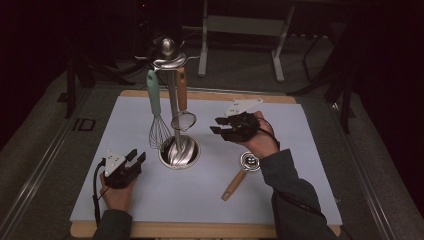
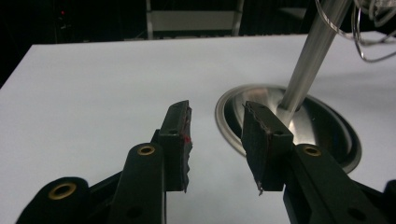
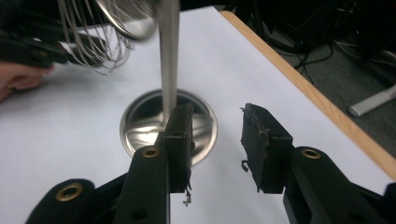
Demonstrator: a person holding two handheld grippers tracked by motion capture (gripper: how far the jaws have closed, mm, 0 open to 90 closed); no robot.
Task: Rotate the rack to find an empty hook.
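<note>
A steel utensil stand [image 1: 173, 95] rises from a round steel base [image 1: 179, 152] on the white board. A whisk [image 1: 159, 131] with a mint handle and a small strainer [image 1: 183, 120] with a wooden handle hang from its top. A third utensil with a wooden handle [image 1: 234, 184] and a metal head lies flat on the board, near the right forearm. My left gripper [image 1: 138, 156] rests left of the base, open and empty, its jaws pointing at the base [image 2: 280, 121]. My right gripper [image 1: 216, 125] hovers right of the pole [image 3: 169, 56], open and empty.
The white board [image 1: 125, 200] lies on a wooden table top [image 1: 165, 230]; its wood edge [image 3: 308, 93] runs close beside my right gripper. Dark floor and a white frame [image 1: 240, 30] lie beyond the table. The left hand [image 3: 18, 79] holding the other gripper shows behind the whisk wires.
</note>
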